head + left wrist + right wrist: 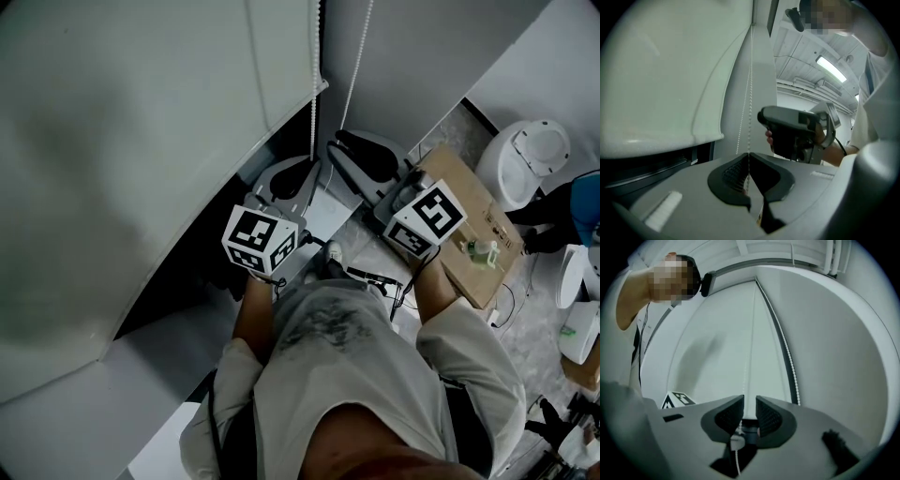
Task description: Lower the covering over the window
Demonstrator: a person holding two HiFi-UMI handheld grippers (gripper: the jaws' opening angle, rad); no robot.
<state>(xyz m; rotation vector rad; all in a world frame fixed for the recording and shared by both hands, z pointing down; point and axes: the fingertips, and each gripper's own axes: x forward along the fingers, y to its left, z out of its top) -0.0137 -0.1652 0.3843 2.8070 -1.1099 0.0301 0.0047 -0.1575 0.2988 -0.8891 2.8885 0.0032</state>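
Left tool (749,158) is pinched shut on the bead chain (751,93) of a white roller blind (141,150), its dark pads meeting on the beads just off the fabric's right edge. In the head view the blind's top and roller are cut off by the frame, and the chain's lower run is lost behind the two tools. The opening (187,281) under the blind is a dark band, too dim to read. The blind itself is plain, smooth and pale. It hangs partway down the window, with its rounded bottom bar (661,140) above the dark gap and a pale ledge (159,375) below. Close beside the first, the right tool (749,403) has its jaws a narrow gap apart. A second strand of chain runs up through that gap, and a small white connector (736,441) sits low by the left pad; whether it touches the pad cannot be told. A marker cube (261,241) rides on the left tool and another (427,217) on the right. A person in a grey shirt (356,375) fills the foot of the head view and hides the floor below. To the right lie a cardboard box (473,234) and a white round-lidded container (527,161) on the floor.
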